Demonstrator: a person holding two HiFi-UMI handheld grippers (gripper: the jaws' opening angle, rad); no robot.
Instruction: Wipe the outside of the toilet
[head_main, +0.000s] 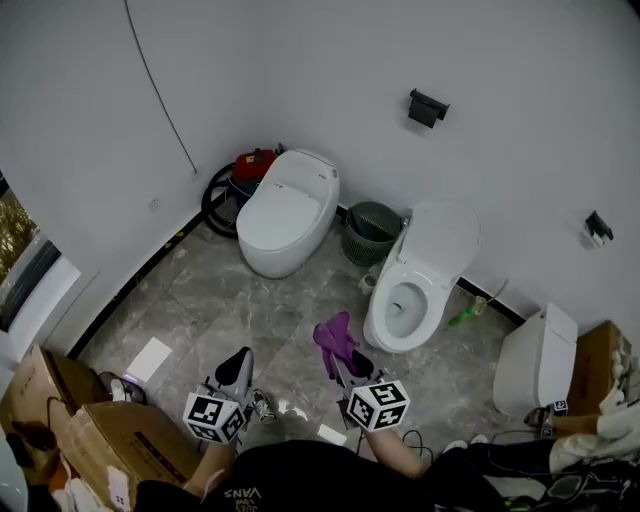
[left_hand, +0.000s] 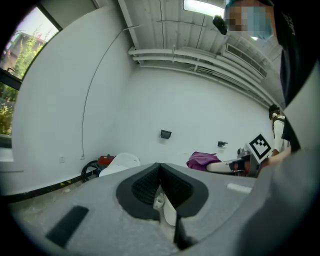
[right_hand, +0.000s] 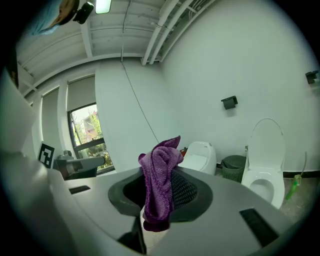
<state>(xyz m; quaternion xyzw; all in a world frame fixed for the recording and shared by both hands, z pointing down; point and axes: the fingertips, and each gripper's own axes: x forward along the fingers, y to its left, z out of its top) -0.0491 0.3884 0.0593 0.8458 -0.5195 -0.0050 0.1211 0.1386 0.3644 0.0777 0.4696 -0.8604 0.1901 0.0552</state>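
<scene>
Head view | my right gripper clenched on crumpled purple microfibre cloth, held in the air | my left gripper closed, empty | open-lidded white ceramic toilet at 1 o'clock, apart from cloth | wiping judged not begun, whole exterior outstanding.

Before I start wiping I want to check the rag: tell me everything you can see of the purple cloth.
The purple cloth looks like a knitted, microfibre-type rag, bunched and folded into an upright wad. The right gripper is shut on its middle, so one end sticks up above the jaws and the other hangs below. No stains show. In the head view it is held in the air, just left of the open toilet, and appears to touch only the gripper.
</scene>
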